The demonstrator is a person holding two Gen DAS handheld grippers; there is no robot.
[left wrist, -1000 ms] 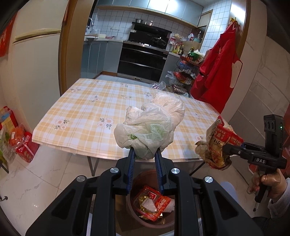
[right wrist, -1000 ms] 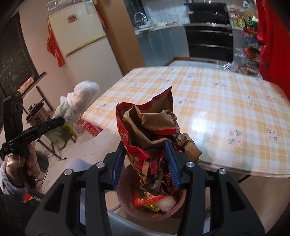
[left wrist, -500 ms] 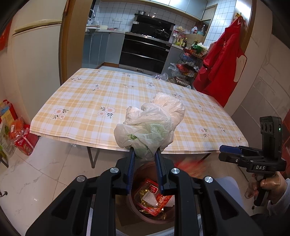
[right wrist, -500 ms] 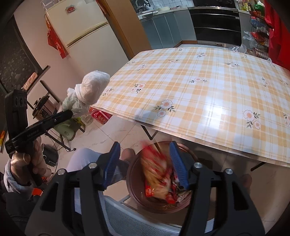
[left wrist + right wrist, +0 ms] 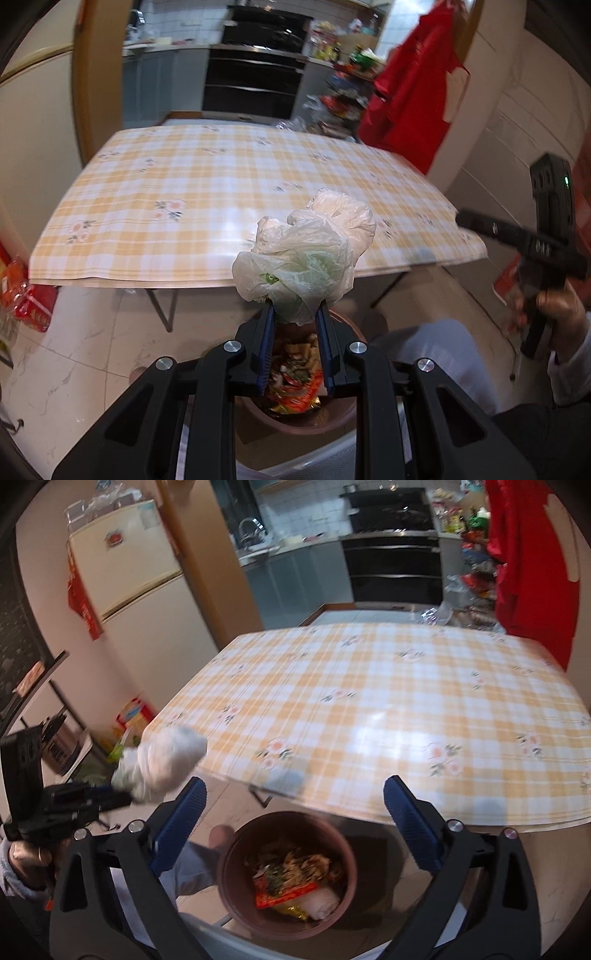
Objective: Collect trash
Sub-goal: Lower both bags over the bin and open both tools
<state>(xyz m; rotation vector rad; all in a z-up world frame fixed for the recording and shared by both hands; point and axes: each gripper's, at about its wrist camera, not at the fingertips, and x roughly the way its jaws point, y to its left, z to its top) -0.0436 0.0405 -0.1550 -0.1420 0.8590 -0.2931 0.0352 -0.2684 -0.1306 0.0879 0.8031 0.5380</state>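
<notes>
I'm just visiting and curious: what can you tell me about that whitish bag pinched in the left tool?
The plastic bag is a crumpled, thin, translucent white bundle with something green showing through. The left tool pinches its lower end, so it stands up above the fingers, held in the air over the brown bin of wrappers, in front of the table edge.

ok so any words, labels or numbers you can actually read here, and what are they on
Nothing reads cleanly.
Right tongs, body seen from the left wrist: short pale marking, too blurred to read.
Fridge sticker: too small.
Red wrapper in the trash bin: print blurred.
Red packet on the floor: print too small.
</notes>
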